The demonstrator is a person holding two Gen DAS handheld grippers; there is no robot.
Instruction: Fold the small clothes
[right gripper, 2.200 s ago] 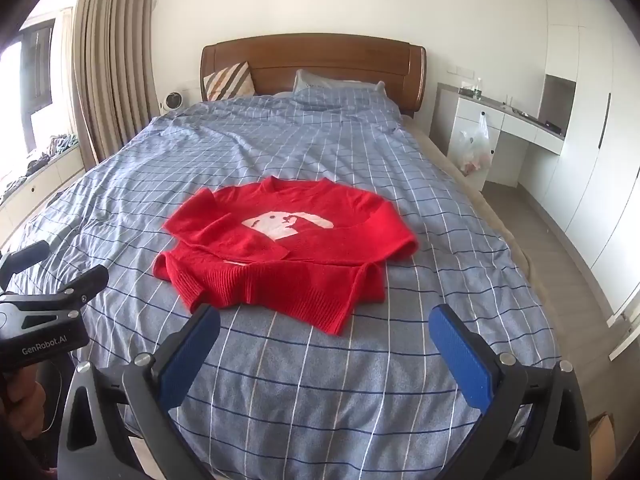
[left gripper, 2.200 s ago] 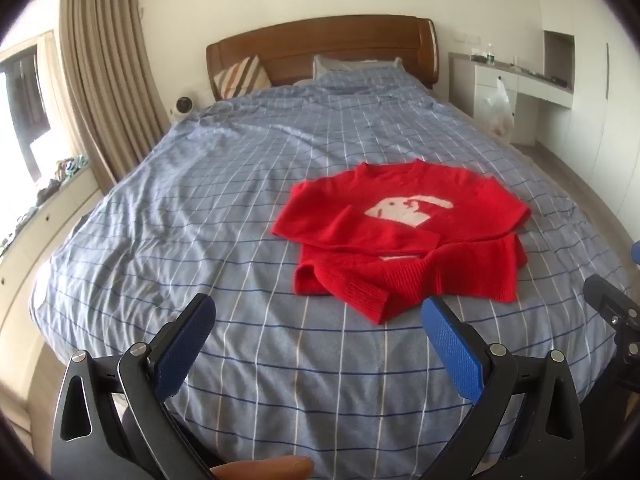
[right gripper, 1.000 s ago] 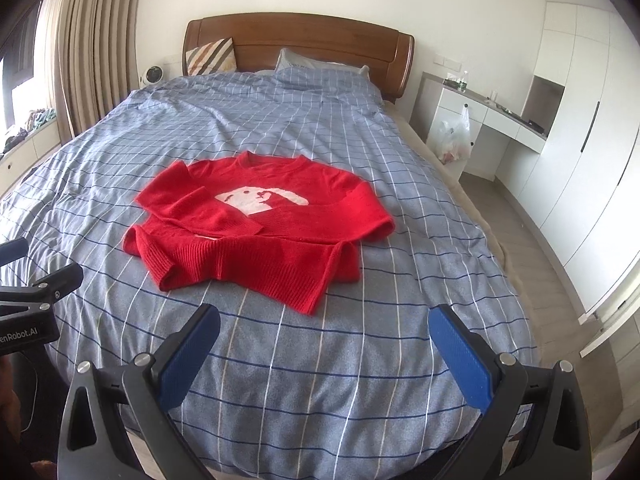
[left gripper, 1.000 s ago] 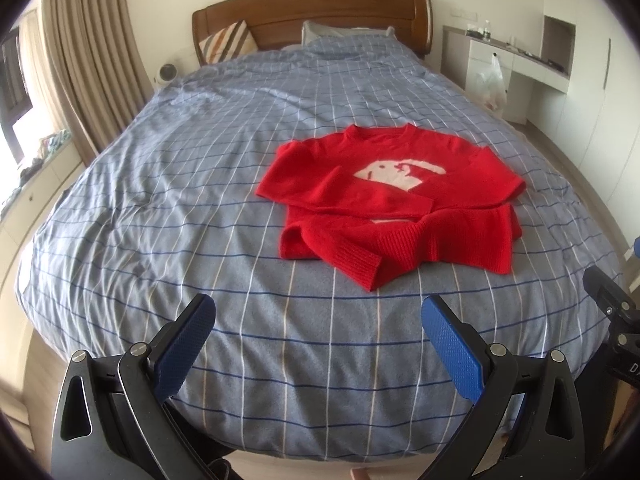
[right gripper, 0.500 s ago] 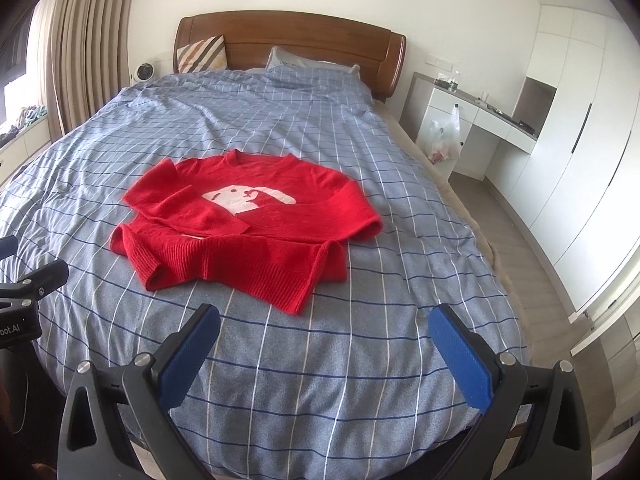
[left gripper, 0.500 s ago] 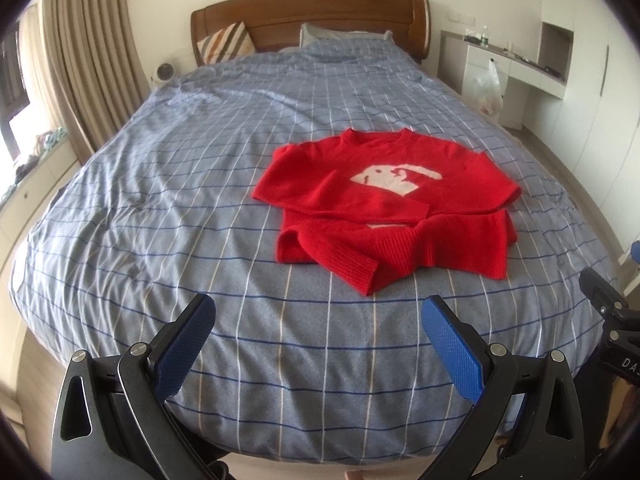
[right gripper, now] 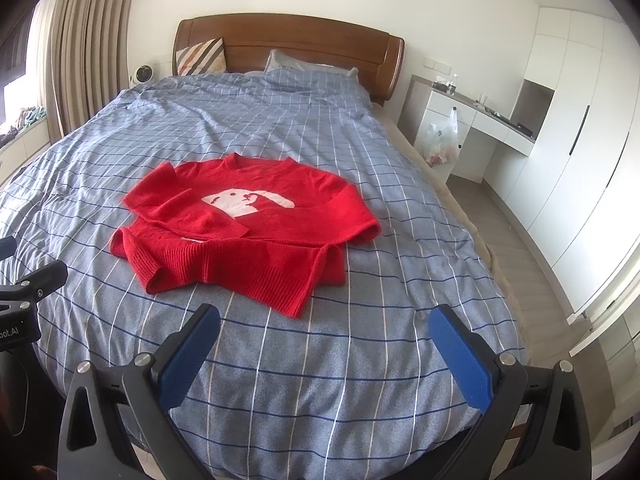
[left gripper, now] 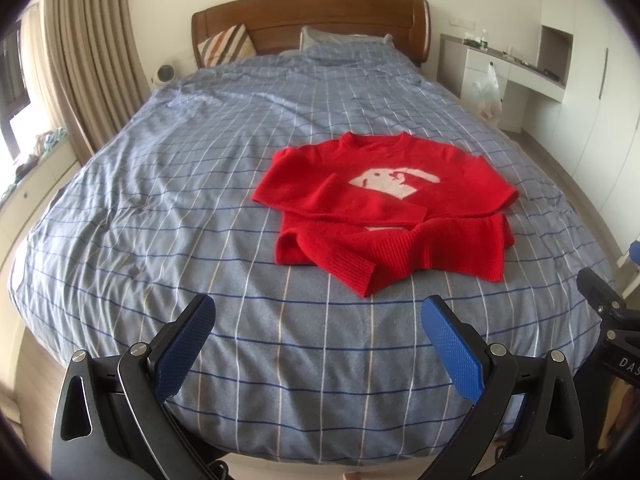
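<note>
A small red sweater [left gripper: 384,208] with a white animal figure lies on the blue checked bed [left gripper: 180,200], both sleeves folded across its front and its hem rumpled. It also shows in the right wrist view [right gripper: 248,232]. My left gripper [left gripper: 318,344] is open and empty, held above the foot of the bed, well short of the sweater. My right gripper [right gripper: 326,352] is open and empty, also back at the foot of the bed [right gripper: 360,360]. Each gripper's body shows at the edge of the other's view.
A wooden headboard [left gripper: 312,12] with pillows is at the far end. Curtains [left gripper: 88,60] and a window ledge are on the left. A white desk [right gripper: 472,120] with a hanging plastic bag [right gripper: 440,140] and wardrobes [right gripper: 580,120] stand on the right, with floor alongside.
Both grippers have drawn back and shifted slightly; the sweater sits a little farther away in both views. The sweater itself has not moved. Both stay open.
</note>
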